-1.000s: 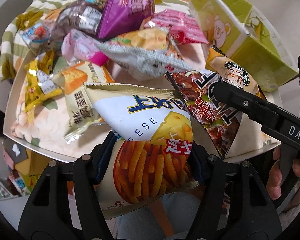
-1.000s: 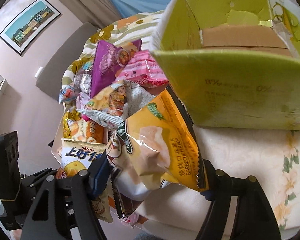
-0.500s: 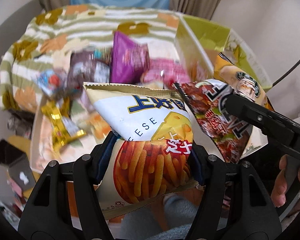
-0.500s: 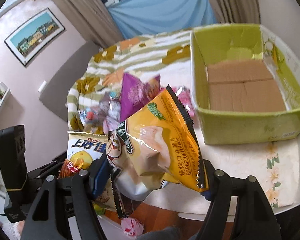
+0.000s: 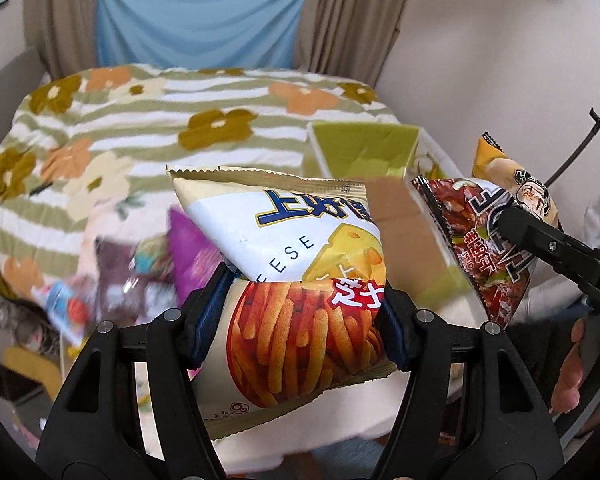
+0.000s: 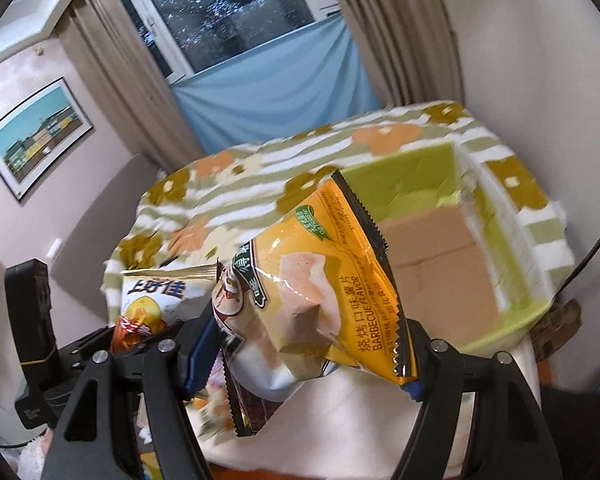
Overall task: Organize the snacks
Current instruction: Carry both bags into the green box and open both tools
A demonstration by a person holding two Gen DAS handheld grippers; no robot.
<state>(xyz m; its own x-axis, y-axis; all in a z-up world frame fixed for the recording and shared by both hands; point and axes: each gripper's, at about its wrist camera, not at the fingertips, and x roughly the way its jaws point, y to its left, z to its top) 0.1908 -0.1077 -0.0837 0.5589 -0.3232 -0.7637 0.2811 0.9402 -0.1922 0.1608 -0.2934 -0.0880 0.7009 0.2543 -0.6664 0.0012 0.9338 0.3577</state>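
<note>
My left gripper (image 5: 300, 312) is shut on a white and yellow cheese-stick snack bag (image 5: 292, 280), held up in the air; the bag also shows in the right wrist view (image 6: 156, 300). My right gripper (image 6: 304, 348) is shut on a yellow barbecue chip bag (image 6: 320, 288) together with a dark red snack bag (image 6: 240, 400) beneath it. Both bags appear in the left wrist view, the yellow one (image 5: 512, 176) behind the dark red one (image 5: 480, 248). The open green cardboard box (image 6: 496, 216) lies ahead and to the right on the table.
Several loose snack packs (image 5: 148, 272) lie blurred on the table at the left, among them a purple bag (image 5: 192, 240). A flowered striped blanket (image 5: 140, 120) covers the surface behind. The white flowered tablecloth (image 6: 340, 432) is below. A hand (image 5: 580, 364) holds the right gripper.
Both grippers have risen and tilted up with their bags. The snack pile and the green box have dropped lower and farther in view; the window and curtains now show.
</note>
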